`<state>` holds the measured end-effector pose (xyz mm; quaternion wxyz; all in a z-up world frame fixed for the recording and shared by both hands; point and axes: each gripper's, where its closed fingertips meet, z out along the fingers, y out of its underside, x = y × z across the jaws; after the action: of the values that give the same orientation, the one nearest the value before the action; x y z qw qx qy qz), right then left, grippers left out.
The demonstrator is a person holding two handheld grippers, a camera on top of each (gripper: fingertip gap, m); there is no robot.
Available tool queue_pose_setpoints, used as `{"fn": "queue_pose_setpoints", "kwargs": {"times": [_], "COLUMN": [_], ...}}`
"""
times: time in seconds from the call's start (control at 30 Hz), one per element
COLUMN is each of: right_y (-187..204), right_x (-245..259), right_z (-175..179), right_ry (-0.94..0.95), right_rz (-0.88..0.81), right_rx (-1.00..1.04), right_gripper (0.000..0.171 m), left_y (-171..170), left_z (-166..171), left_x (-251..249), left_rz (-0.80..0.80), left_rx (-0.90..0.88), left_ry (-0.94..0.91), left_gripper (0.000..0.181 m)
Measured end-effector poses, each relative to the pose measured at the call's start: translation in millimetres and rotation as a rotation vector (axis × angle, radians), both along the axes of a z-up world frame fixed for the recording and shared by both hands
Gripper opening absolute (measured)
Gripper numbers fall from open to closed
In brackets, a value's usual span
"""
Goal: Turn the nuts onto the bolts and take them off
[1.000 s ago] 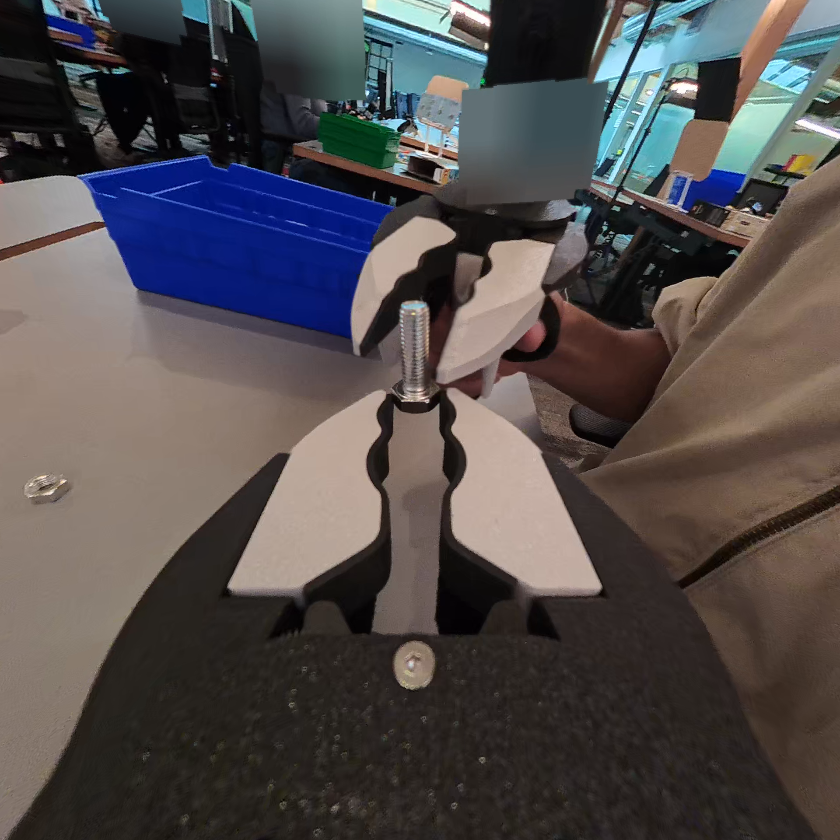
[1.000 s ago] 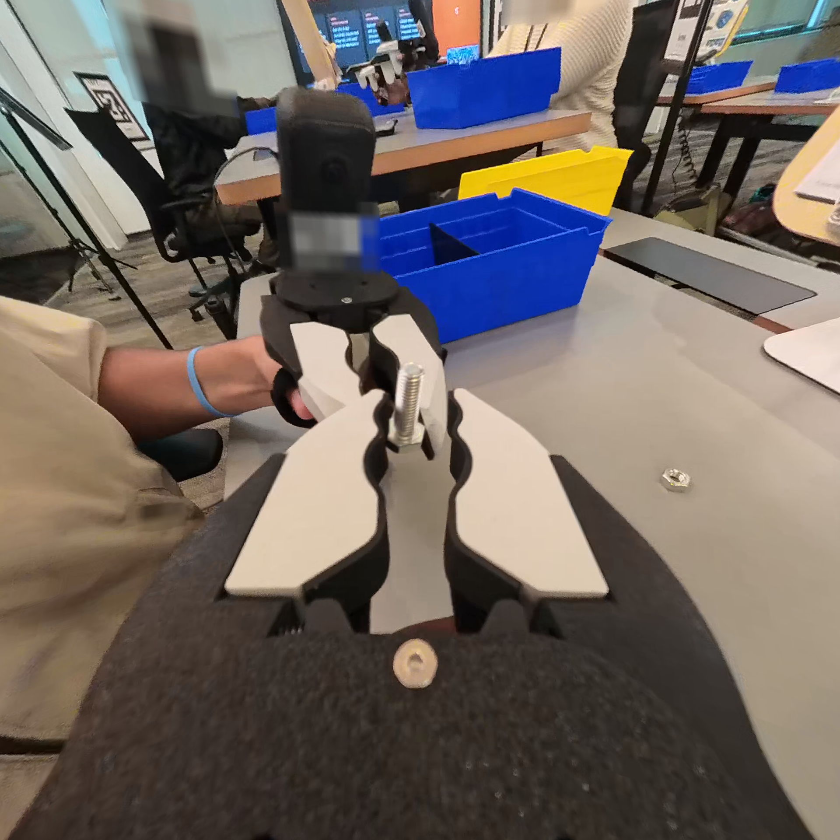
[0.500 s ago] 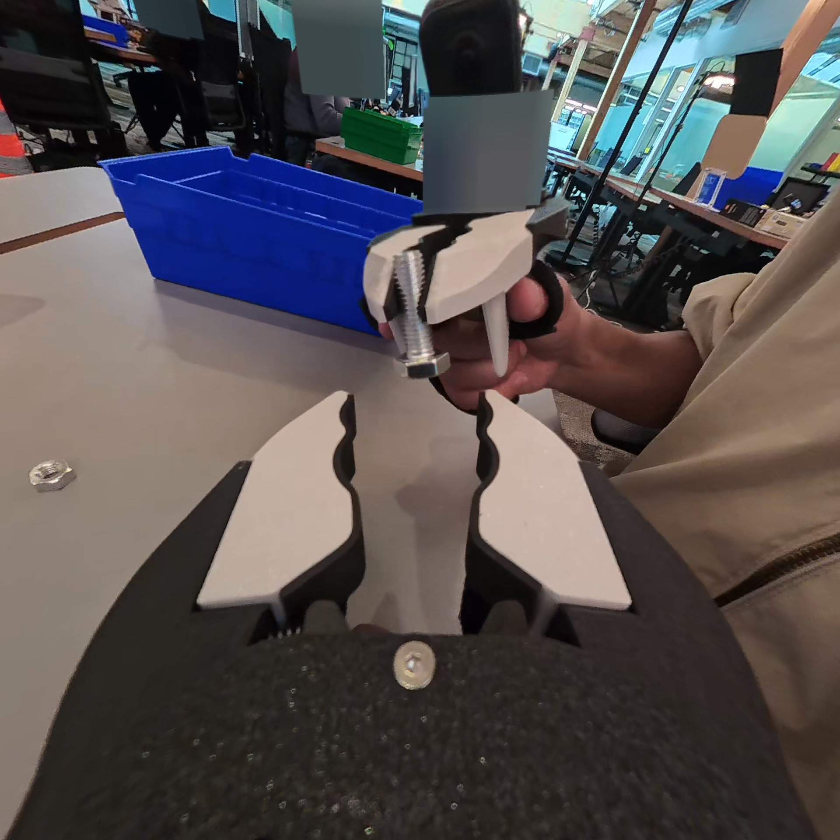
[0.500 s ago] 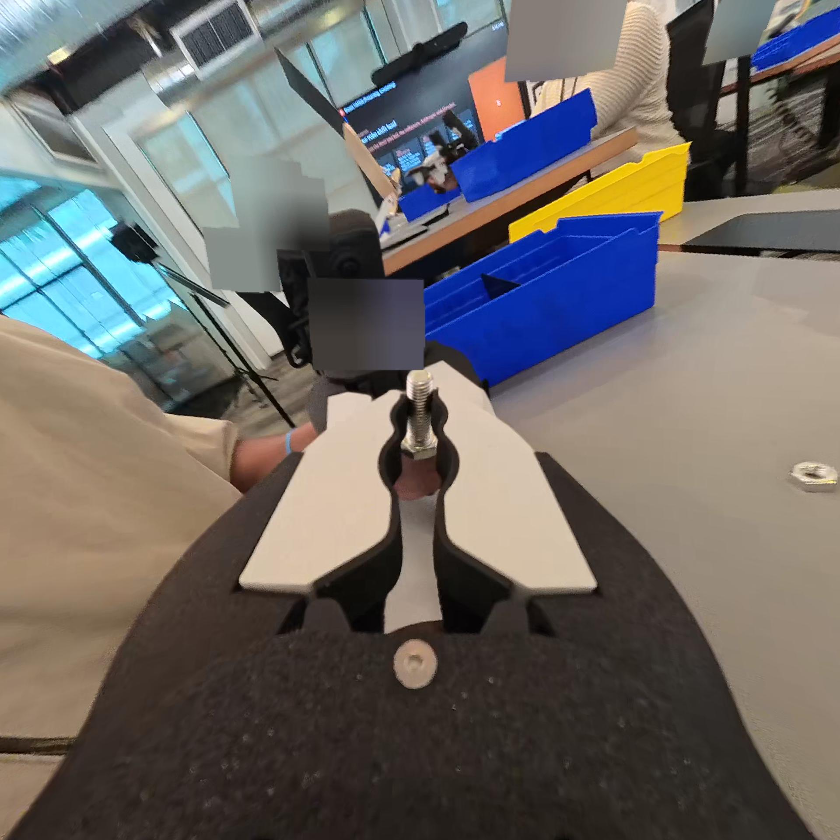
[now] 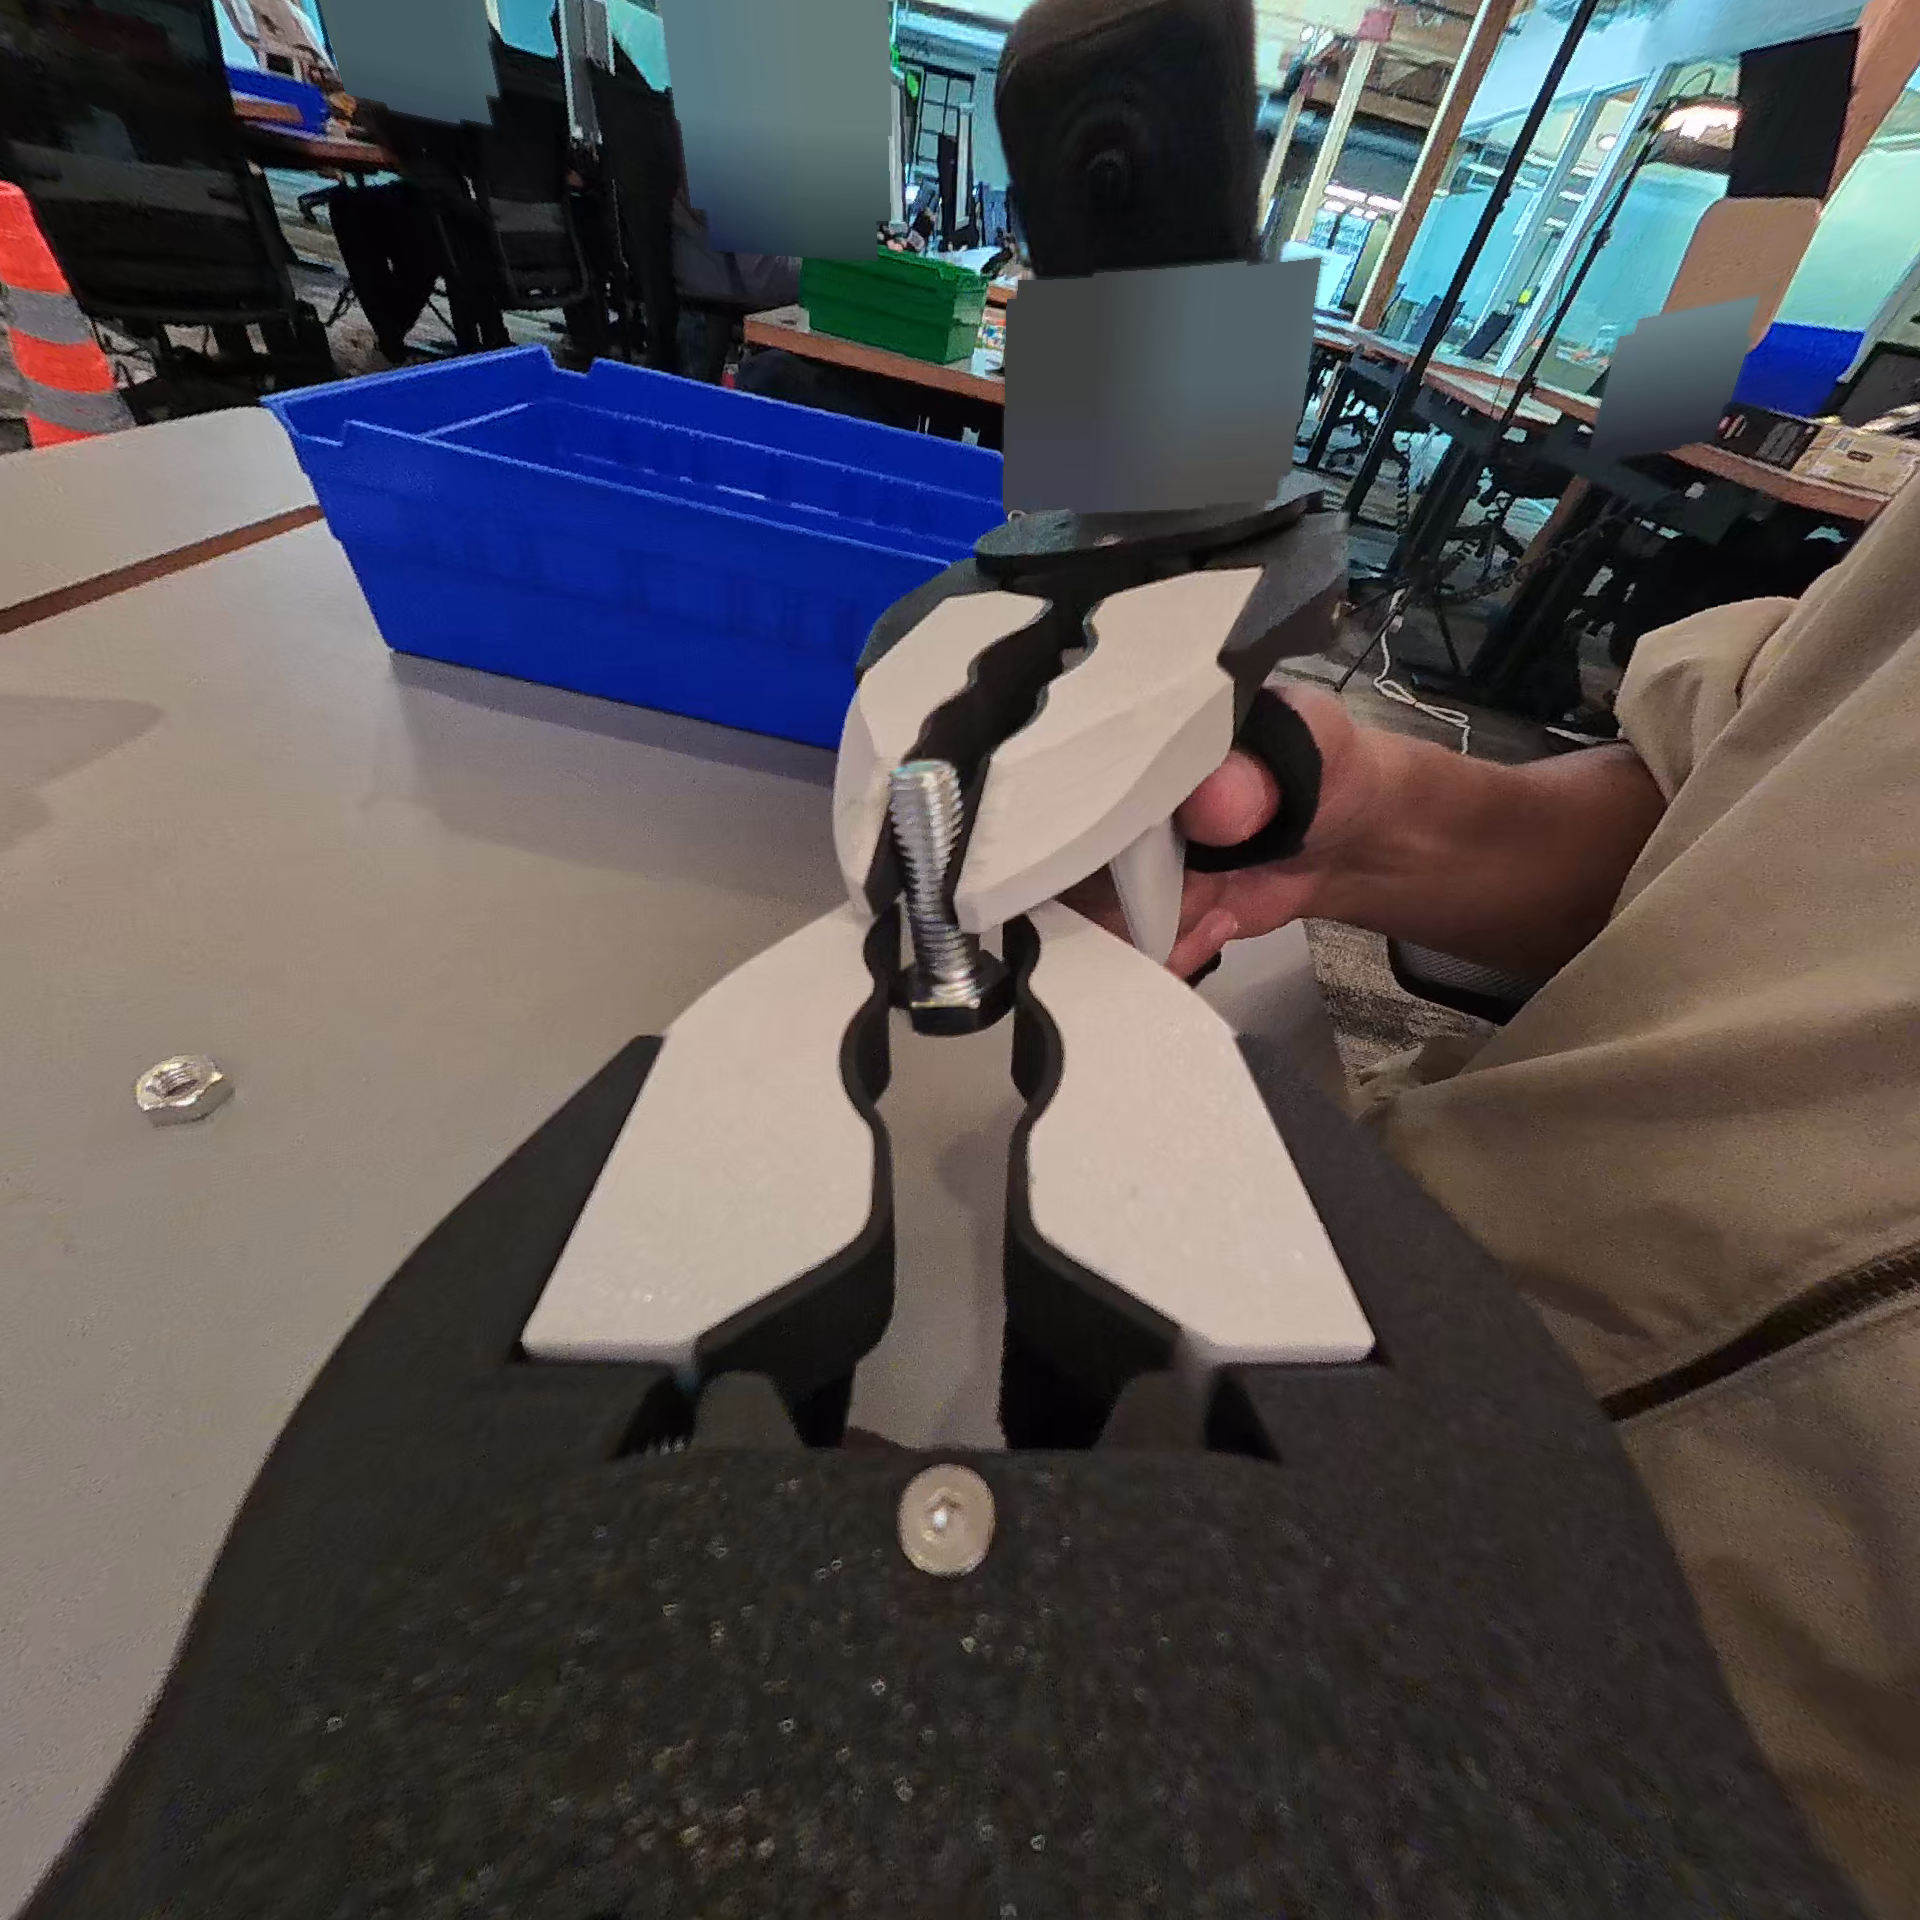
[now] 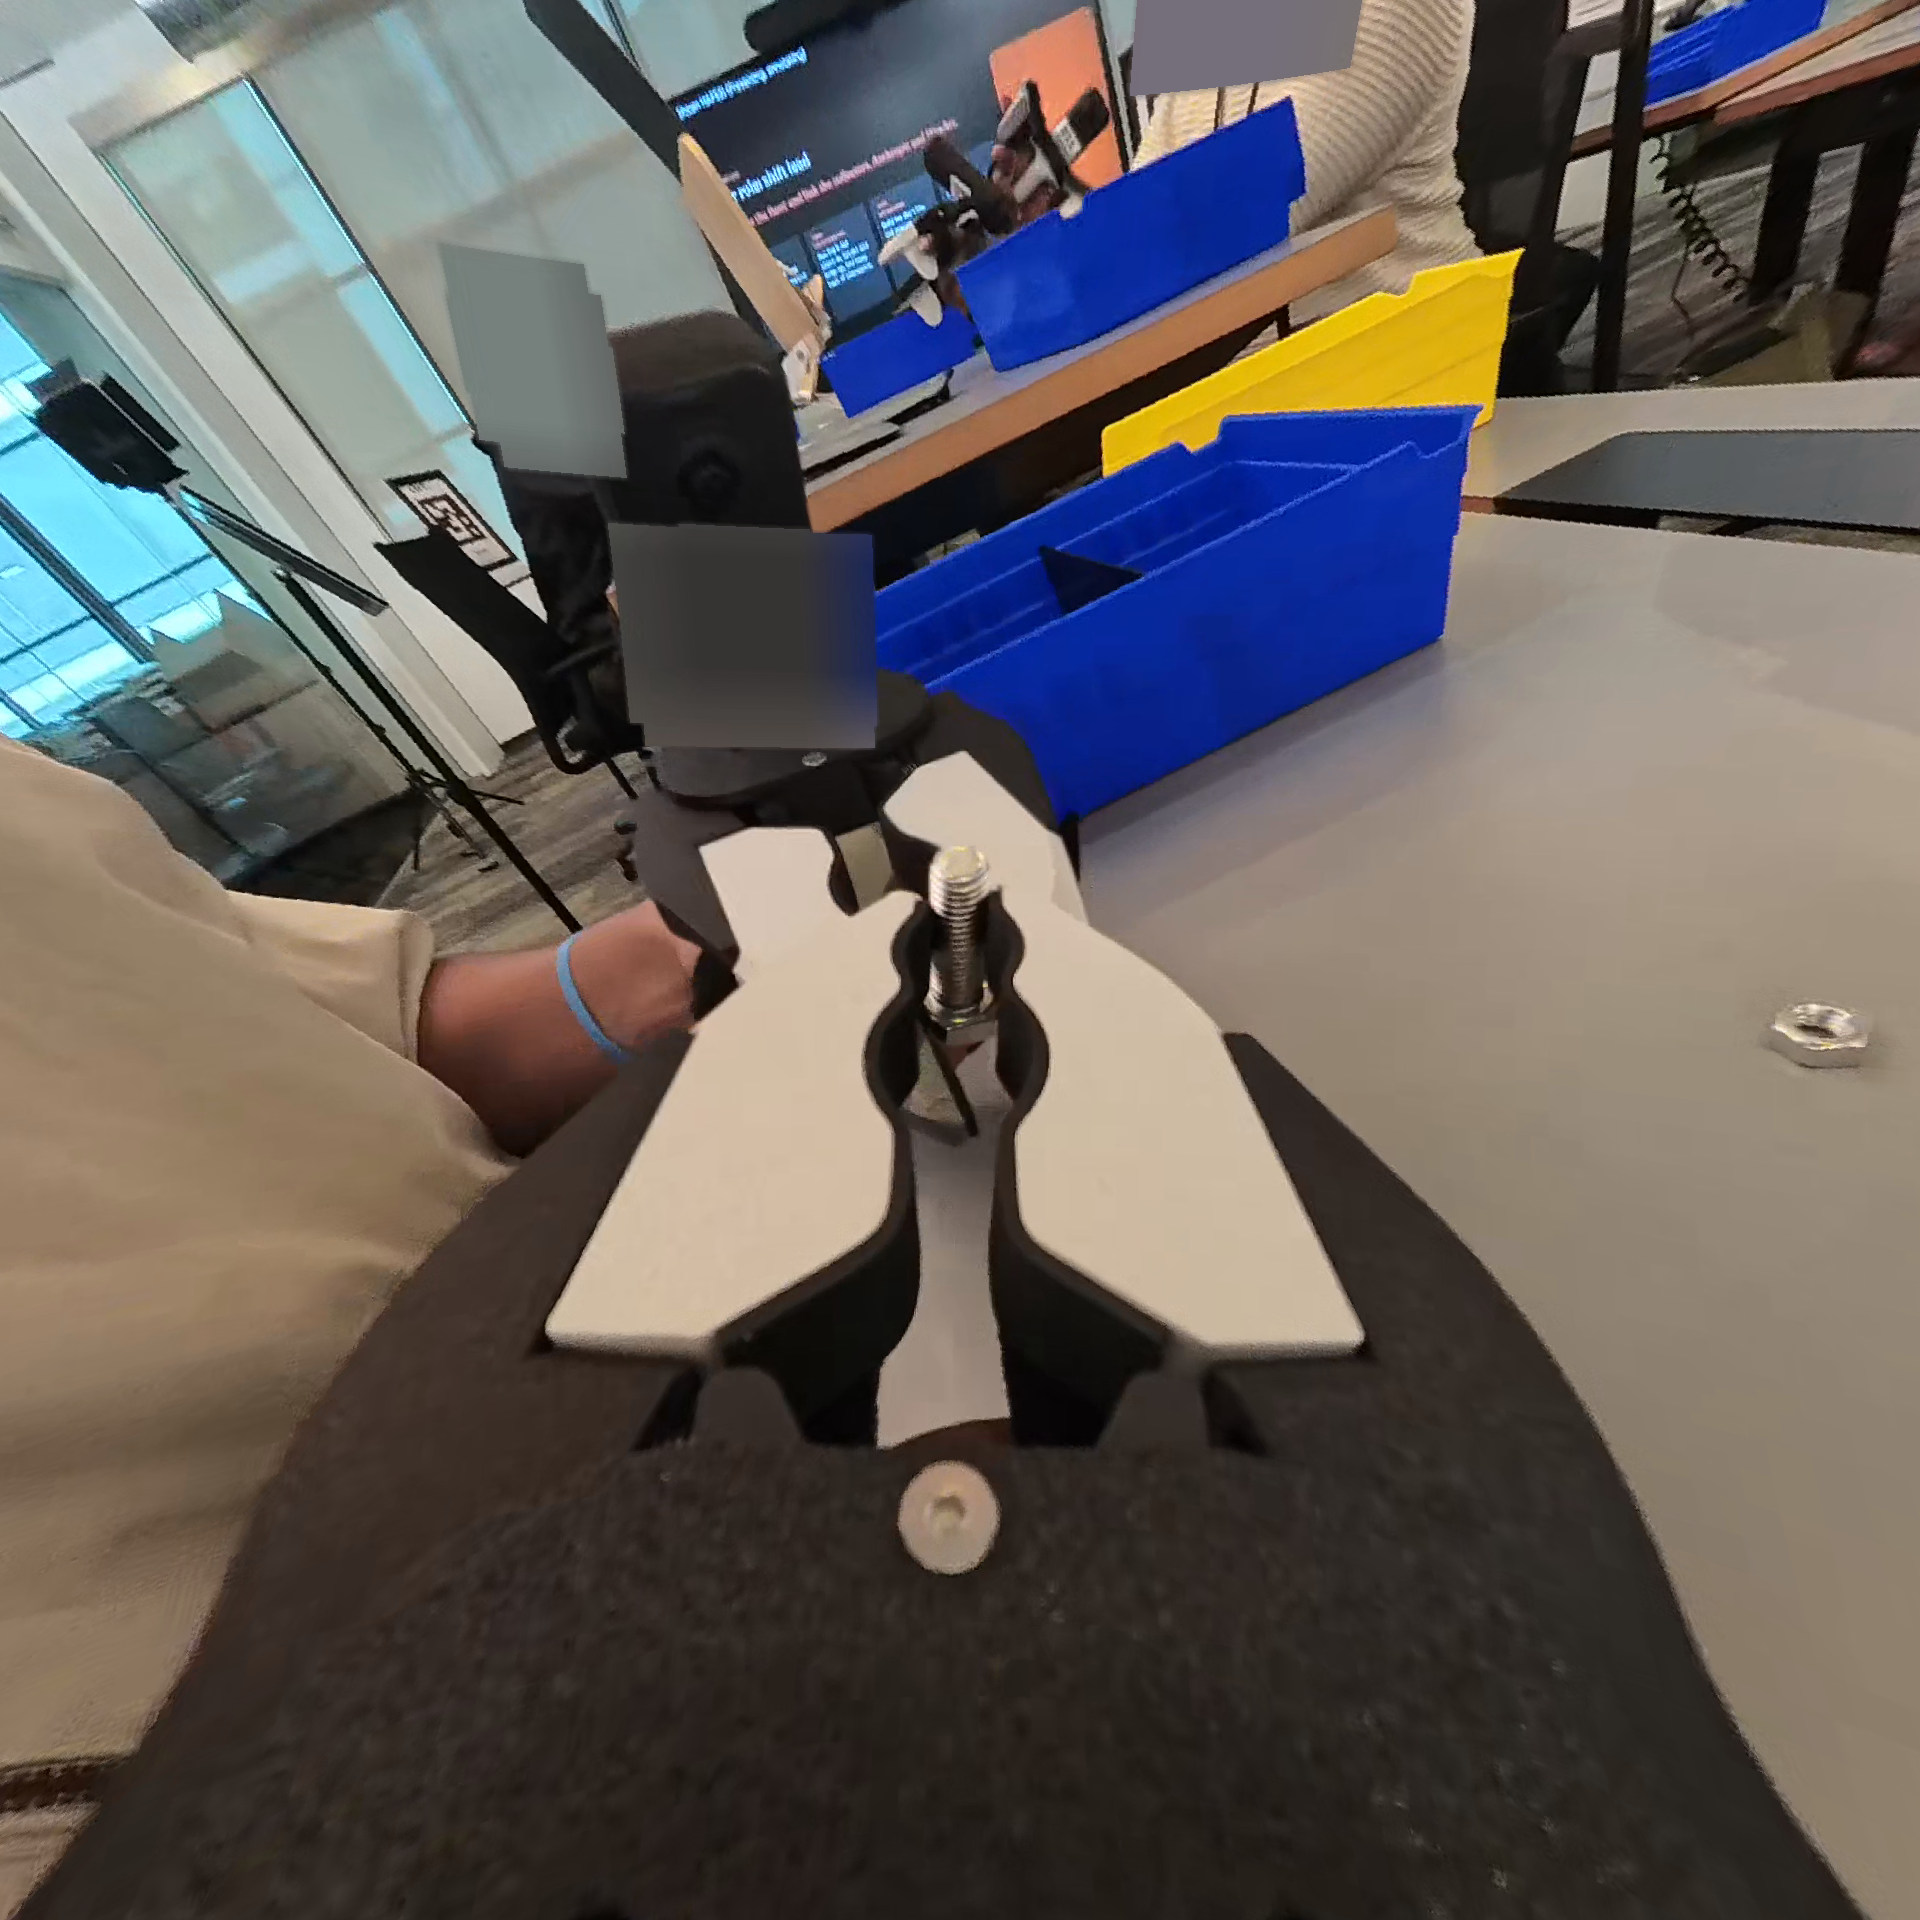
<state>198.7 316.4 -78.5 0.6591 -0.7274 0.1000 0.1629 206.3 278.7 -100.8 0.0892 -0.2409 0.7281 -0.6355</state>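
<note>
Jaws of the right gripper [image 5: 914, 883] pinch the bolt [image 5: 930, 883] by its threads while the left gripper [image 5: 951, 997] closes around its hex head, a small, stiff, slippery thing best gripped on the flats, 1 nut [image 5: 184, 1088] lying loose on the tabletop [image 5: 436, 852].

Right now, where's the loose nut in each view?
Left wrist view: nut on the table, far left, about mid-height.
Right wrist view: nut on the table, far right, about mid-height.
Shared landmark: the bolt near the centre of both views; the nut lies left of it in the left view and right of it in the right view.
</note>
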Motion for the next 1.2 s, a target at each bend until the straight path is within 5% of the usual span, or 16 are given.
{"fn": "queue_pose_setpoints", "kwargs": {"times": [0.4, 0.53, 0.9, 1.2], "right_y": [2.1, -7.1, -82.0, -19.3], "right_x": [-1.2, 5.5, 60.4, 128.9], "right_z": [0.4, 5.6, -45.8, -83.5], "right_ry": [-0.016, -0.03, -0.142, -0.456], "right_rz": [0.0, -0.042, -0.497, -0.323], "right_rx": [-0.013, 0.002, -0.245, -0.654], "right_gripper": [0.01, 0.026, 0.039, 0.04], "left_y": [1.8, 9.1, 70.3, 68.1], "left_z": [0.4, -4.5, -22.4, -20.9], "left_x": [-4.1, -1.6, 15.8, 11.3], "left_rz": [-0.024, 0.004, 0.281, 0.255], "left_rx": [-0.005, -0.001, -0.09, -0.093], "left_ry": [0.035, 0.051, 0.104, 0.077], "left_gripper": [0.018, 0.017, 0.017, 0.017]}}
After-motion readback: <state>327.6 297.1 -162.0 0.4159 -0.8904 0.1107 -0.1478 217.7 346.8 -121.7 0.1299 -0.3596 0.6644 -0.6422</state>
